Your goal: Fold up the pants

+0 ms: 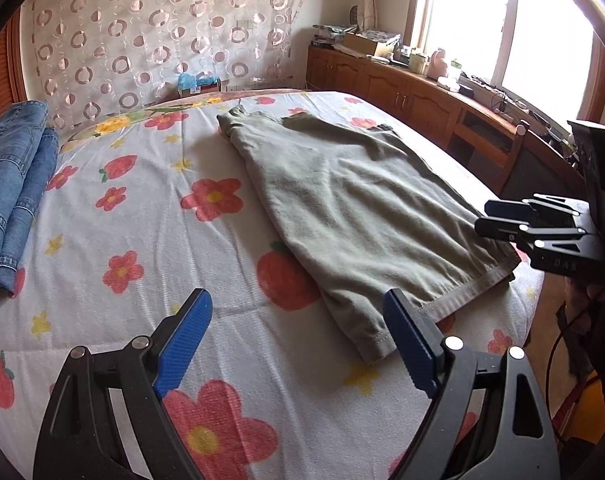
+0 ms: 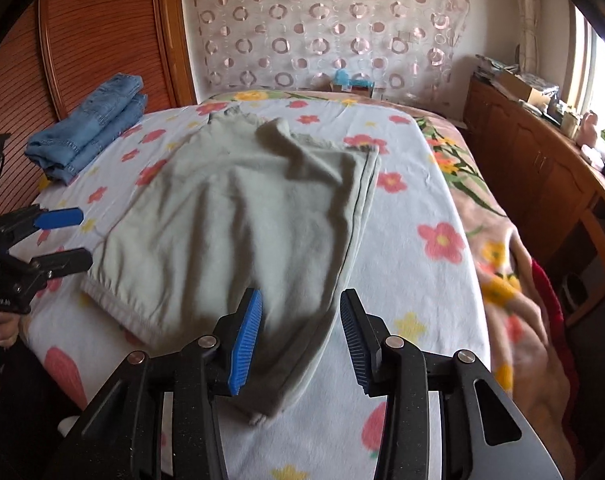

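Grey-green pants (image 1: 342, 204) lie flat on the flowered bedspread (image 1: 142, 220), folded lengthwise, hem towards me. They also show in the right wrist view (image 2: 242, 216). My left gripper (image 1: 298, 312) is open and empty, hovering just left of the hem's near corner; it also shows at the left edge of the right wrist view (image 2: 72, 238). My right gripper (image 2: 300, 312) is open and empty above the near end of the pants; it also shows at the pants' right edge in the left wrist view (image 1: 490, 218).
Folded blue jeans (image 1: 10, 188) lie at the bed's left side, also seen in the right wrist view (image 2: 90, 128). A wooden cabinet (image 1: 402, 92) with clutter runs under the window on the right. A patterned curtain (image 1: 142, 40) hangs behind the bed.
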